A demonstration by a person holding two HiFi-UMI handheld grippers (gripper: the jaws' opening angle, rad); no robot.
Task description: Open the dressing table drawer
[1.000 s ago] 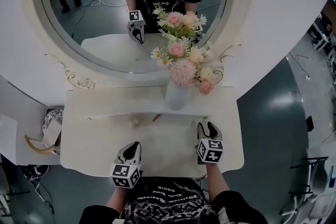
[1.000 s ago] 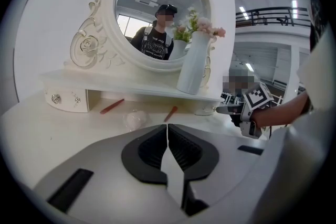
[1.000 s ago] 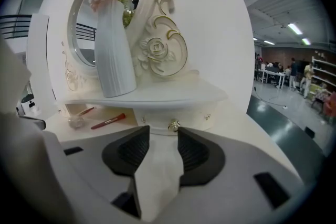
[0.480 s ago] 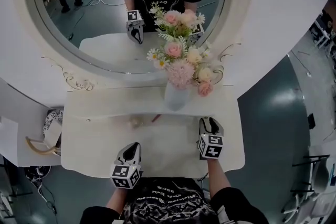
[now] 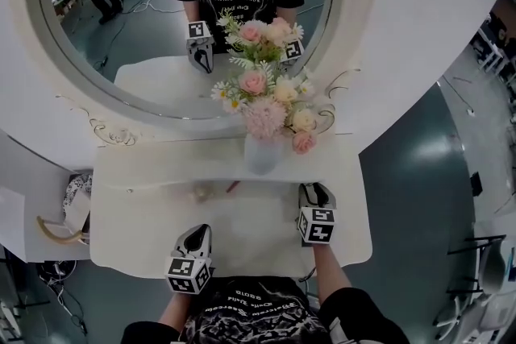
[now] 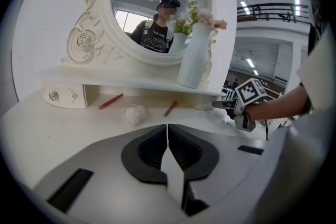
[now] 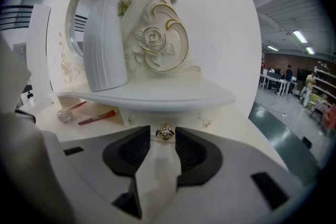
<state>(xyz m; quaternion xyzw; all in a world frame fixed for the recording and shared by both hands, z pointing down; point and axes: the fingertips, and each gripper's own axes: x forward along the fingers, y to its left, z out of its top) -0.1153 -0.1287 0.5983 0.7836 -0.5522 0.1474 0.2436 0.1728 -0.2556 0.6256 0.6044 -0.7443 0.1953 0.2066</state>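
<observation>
While my right tool (image 5: 315, 191) has just been closing, its jaws stand spread with the drawer (image 7: 184, 118) knob (image 7: 165, 133) between the tips, under the shelf (image 7: 157, 96) at the desk's (image 5: 153, 234) right end. Centre knob, pinch firmly, pull straight back. Left tool (image 6: 167, 134) pressed together, idle.

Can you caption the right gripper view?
Right claw just closing, not yet gripping, drawer knob between its jaws.

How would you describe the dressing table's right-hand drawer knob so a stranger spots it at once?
Find the white dressing table with the round mirror. Under the right end of its raised shelf, right of the ribbed white vase, is a white drawer front. Its gold-set glassy knob sticks out, unlike the flat gold flourishes beside it.
</observation>
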